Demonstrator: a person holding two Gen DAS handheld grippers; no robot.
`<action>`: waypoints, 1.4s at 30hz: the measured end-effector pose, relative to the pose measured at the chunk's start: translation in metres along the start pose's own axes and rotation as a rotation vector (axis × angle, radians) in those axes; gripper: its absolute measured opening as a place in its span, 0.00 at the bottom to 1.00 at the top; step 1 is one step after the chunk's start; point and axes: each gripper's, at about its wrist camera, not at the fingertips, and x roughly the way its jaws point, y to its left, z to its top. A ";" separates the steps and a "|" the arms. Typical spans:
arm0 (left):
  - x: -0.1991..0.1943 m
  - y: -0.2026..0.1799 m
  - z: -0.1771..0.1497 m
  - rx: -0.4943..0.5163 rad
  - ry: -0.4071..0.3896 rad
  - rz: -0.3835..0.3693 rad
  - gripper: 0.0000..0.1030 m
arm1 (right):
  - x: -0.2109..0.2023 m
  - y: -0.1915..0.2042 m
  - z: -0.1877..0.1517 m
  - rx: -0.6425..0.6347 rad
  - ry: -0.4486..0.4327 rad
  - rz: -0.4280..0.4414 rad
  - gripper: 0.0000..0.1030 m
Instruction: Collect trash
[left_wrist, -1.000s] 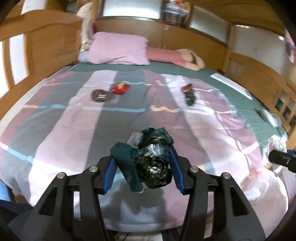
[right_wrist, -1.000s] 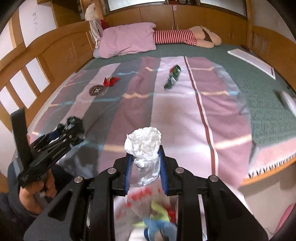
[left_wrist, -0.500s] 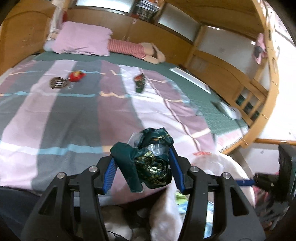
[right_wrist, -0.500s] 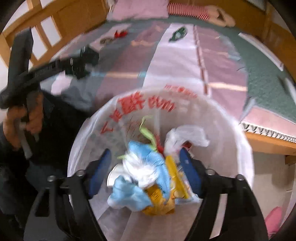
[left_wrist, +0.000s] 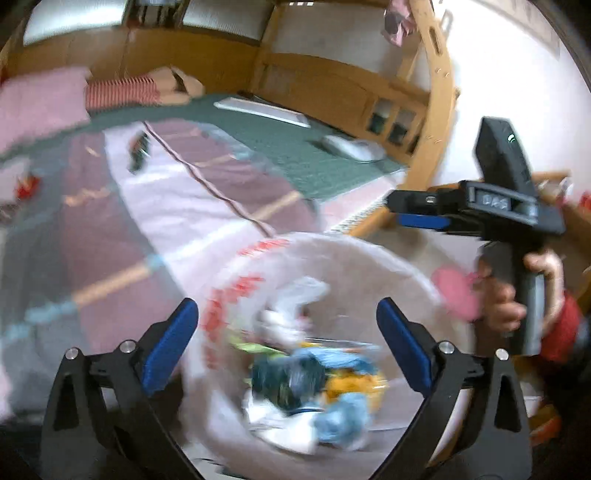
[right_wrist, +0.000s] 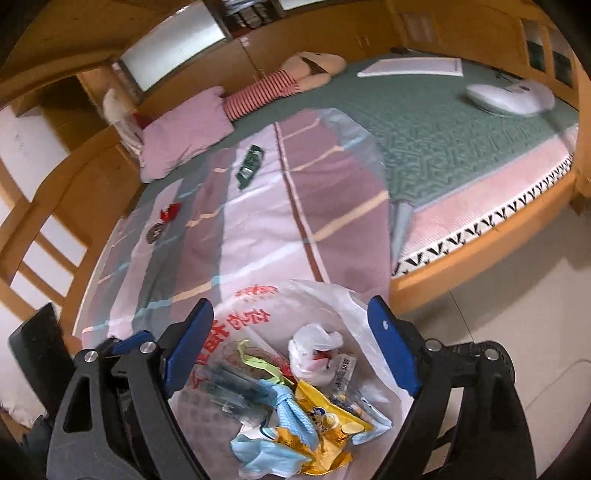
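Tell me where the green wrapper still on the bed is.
In the right wrist view, the green wrapper lies upper left on the striped quilt, below the pink pillow and right of the red wrapper.

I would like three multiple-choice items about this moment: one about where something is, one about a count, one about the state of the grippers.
1. Where does the yellow snack wrapper lie?
A. on the pillow
B. in the white trash bag
C. on the floor tiles

2. How many pieces of trash remain on the striped bedspread?
A. three
B. one
C. six

3. How do the left gripper and the right gripper stand?
A. both shut on trash
B. only the left open
C. both open, holding nothing

Answers: 1 B, it lies among the trash inside the bag. 2 A, a green wrapper, a red wrapper and a round dark disc. 3 C, the blue pads stand wide apart.
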 end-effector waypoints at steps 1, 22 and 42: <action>-0.002 0.005 0.001 -0.005 -0.017 0.047 0.95 | 0.003 0.001 0.000 0.001 0.004 -0.004 0.81; -0.064 0.263 0.009 -0.851 -0.086 0.909 0.96 | 0.229 0.178 0.148 -0.176 0.085 0.062 0.81; -0.081 0.284 -0.018 -1.009 -0.126 0.959 0.96 | 0.445 0.346 0.140 -0.318 0.367 0.101 0.04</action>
